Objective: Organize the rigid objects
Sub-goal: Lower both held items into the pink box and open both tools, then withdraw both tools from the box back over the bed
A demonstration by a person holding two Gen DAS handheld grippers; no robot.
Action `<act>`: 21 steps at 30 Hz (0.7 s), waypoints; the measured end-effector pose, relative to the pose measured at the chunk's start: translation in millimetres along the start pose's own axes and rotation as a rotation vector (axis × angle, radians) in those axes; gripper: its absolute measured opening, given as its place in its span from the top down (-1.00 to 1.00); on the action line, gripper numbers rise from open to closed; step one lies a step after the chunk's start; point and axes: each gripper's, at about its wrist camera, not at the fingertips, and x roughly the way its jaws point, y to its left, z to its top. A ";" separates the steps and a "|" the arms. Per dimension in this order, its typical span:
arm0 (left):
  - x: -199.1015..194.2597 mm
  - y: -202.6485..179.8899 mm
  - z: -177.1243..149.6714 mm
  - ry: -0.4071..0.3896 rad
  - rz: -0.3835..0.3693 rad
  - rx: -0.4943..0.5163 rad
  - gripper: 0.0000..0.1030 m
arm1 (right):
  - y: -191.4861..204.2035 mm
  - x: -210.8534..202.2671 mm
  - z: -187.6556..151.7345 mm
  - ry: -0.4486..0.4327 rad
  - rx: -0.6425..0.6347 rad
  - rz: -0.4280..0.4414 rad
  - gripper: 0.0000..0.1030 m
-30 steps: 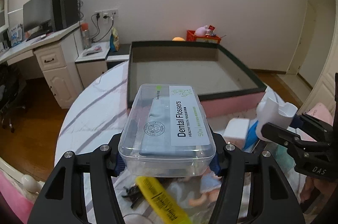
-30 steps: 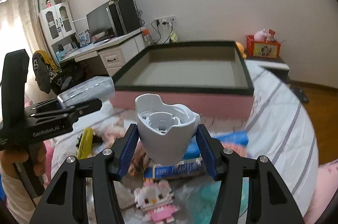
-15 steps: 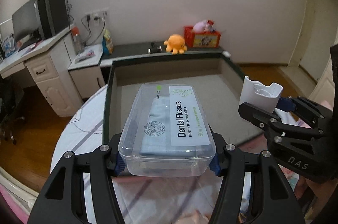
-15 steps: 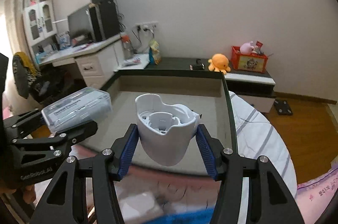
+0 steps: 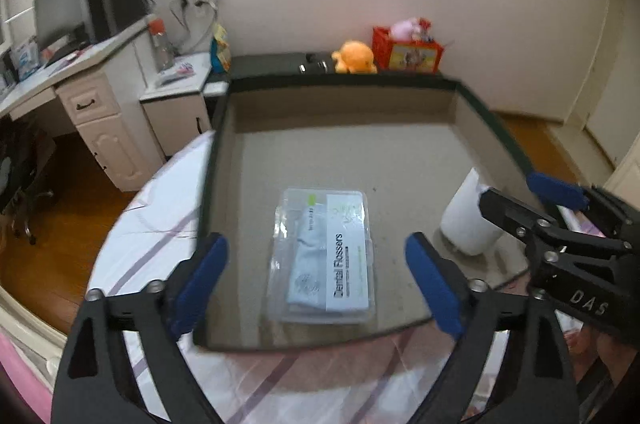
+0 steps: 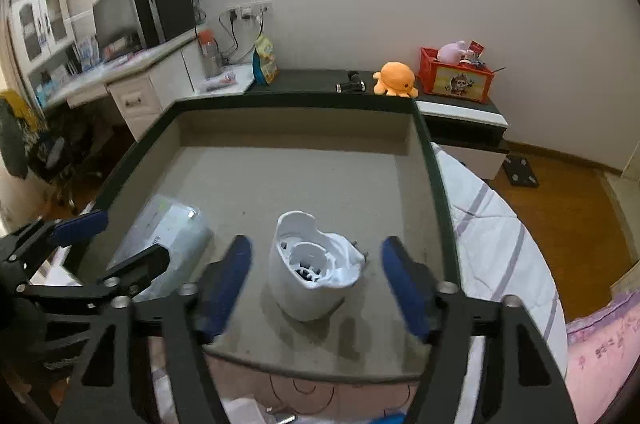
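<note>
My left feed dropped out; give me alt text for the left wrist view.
The clear dental flosser box lies flat on the floor of the large tray, between the left gripper's open jaws, which have just been opening. To its right, the white plastic cup sits by the right gripper.

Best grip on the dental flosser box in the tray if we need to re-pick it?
Across the two long sides of the dental flosser box, from above. It lies flat, label up, in the tray, long axis along the left gripper, whose open jaws already straddle it.

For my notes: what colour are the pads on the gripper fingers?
Blue pads, clearest in the left wrist view.
</note>
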 end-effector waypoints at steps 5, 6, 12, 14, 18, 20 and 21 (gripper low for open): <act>-70.1 7.3 -15.9 -0.166 0.046 -0.041 -1.00 | 0.3 -55.4 -7.2 -0.113 0.011 0.003 -0.55; -84.2 8.0 -20.8 -0.202 0.058 -0.047 -1.00 | 2.3 -68.5 -10.0 -0.142 0.010 -0.002 -0.56; -164.5 -10.1 -62.0 -0.371 0.107 -0.059 -1.00 | 23.5 -152.5 -47.0 -0.316 -0.013 -0.039 -0.76; -187.1 -16.6 -77.7 -0.400 0.120 -0.051 -1.00 | 28.9 -170.2 -55.5 -0.351 -0.012 -0.052 -1.00; -220.8 -26.4 -104.6 -0.446 0.134 -0.036 -1.00 | 39.0 -203.7 -80.2 -0.402 -0.024 -0.033 -1.00; -236.4 -33.5 -117.6 -0.471 0.135 -0.023 -1.00 | 41.9 -217.4 -91.3 -0.416 -0.022 -0.034 -1.00; -242.0 -36.3 -121.5 -0.478 0.134 -0.017 -1.00 | 42.7 -223.3 -95.6 -0.425 -0.021 -0.037 -1.00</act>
